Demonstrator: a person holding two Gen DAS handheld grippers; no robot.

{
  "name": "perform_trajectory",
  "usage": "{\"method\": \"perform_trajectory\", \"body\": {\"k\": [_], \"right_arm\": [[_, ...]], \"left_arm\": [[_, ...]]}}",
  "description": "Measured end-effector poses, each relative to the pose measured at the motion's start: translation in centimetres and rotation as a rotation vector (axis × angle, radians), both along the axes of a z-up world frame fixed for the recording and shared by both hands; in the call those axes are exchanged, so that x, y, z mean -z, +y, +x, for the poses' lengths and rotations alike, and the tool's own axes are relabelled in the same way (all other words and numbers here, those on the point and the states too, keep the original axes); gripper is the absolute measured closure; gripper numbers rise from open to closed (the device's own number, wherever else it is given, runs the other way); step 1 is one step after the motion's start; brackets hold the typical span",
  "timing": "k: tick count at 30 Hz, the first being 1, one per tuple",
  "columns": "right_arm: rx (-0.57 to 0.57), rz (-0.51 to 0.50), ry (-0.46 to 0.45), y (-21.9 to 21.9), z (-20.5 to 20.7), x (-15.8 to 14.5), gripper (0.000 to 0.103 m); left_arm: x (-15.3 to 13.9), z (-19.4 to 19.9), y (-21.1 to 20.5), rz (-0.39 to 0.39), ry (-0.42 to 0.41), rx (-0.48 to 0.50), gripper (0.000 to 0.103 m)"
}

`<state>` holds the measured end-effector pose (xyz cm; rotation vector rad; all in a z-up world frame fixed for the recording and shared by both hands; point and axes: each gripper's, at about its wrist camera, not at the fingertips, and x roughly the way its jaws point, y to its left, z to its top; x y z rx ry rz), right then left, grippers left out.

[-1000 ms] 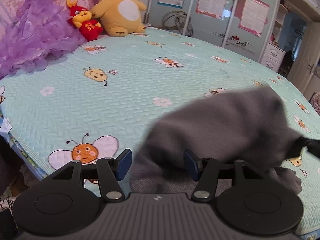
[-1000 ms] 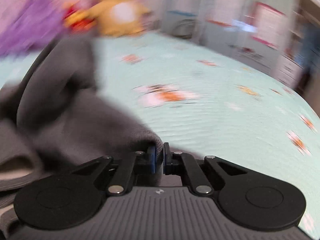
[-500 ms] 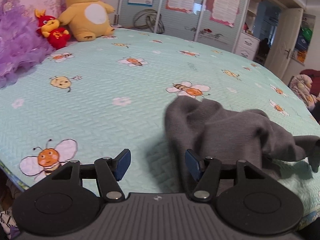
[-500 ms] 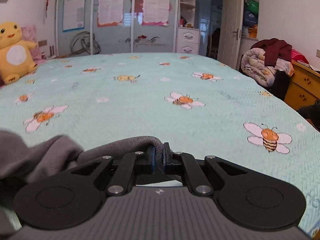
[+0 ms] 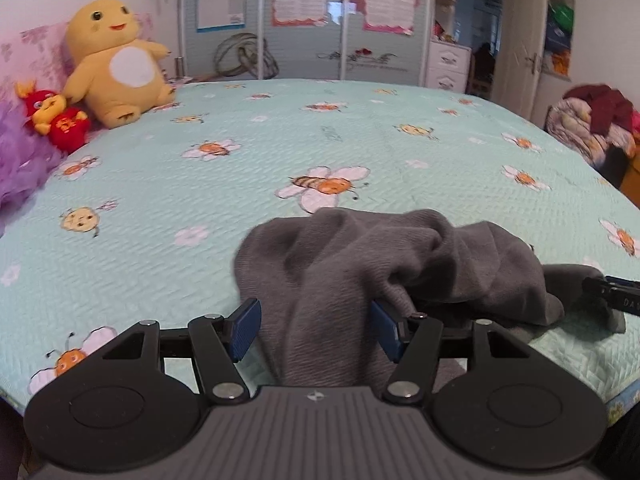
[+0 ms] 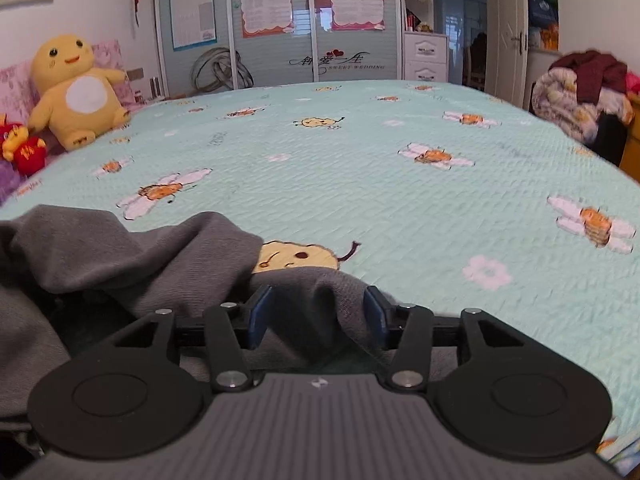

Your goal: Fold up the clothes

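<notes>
A dark grey garment (image 5: pixel 380 264) lies crumpled on the mint bee-print bedspread (image 5: pixel 280 152), near the front edge of the bed. My left gripper (image 5: pixel 315 330) stands open just above it. A hanging fold of the cloth sits between the blue pads, and the left pad is clear of it. In the right wrist view the same garment (image 6: pixel 120 256) is heaped at the lower left. My right gripper (image 6: pixel 317 316) is over its edge with the jaws opening. A ridge of cloth lies loose between the pads, not pinched.
A yellow plush toy (image 5: pixel 116 64) and a red one (image 5: pixel 52 120) sit at the back left by purple frilly fabric (image 5: pixel 16 160). A pile of clothes (image 5: pixel 592 128) is stacked beside the bed at the right. Wardrobe doors (image 6: pixel 280 20) stand beyond the bed.
The right gripper, shut on the garment's edge before, has parted its jaws and the cloth now lies slack on the bed. The left gripper stayed open while the view swung right.
</notes>
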<state>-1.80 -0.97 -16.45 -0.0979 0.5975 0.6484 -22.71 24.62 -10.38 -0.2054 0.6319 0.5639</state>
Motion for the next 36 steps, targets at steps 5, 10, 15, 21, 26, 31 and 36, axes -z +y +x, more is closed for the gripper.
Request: {"method": "perform_trajectory", "body": {"k": [5,10,15,21,26,31,36], "right_arm": [[-0.032,0.000,0.008,-0.3,-1.4,0.5,0.048],[-0.030,0.009,0.015,-1.1,-2.1,0.5,0.045],[-0.044,0.024,0.024,-1.4,-2.6,0.0,0.044],[-0.103,0.141,0.112,-1.4,-2.7,-1.3,0.044],[-0.181,0.406,0.431,-2.0,-1.0,-1.4,0.043],[-0.221,0.621,0.742,-2.1,0.4,0.1,0.030],[-0.265,0.530,0.770,1.1,-0.2,0.9,0.029]], "left_arm": [[1.4,2.5,-1.3,-0.026,0.043,0.086,0.027],[3.9,5.4,-2.9,0.036,0.139,0.091,0.026],[3.2,4.9,-4.2,-0.027,0.049,0.157,0.084],[1.8,4.7,-7.7,-0.014,-0.033,0.327,0.085],[2.7,5.2,-11.6,-0.010,-0.016,0.503,0.085],[4.5,5.6,-12.6,-0.022,0.017,0.526,0.082],[4.2,5.2,-12.1,-0.037,0.007,0.510,0.077]]}}
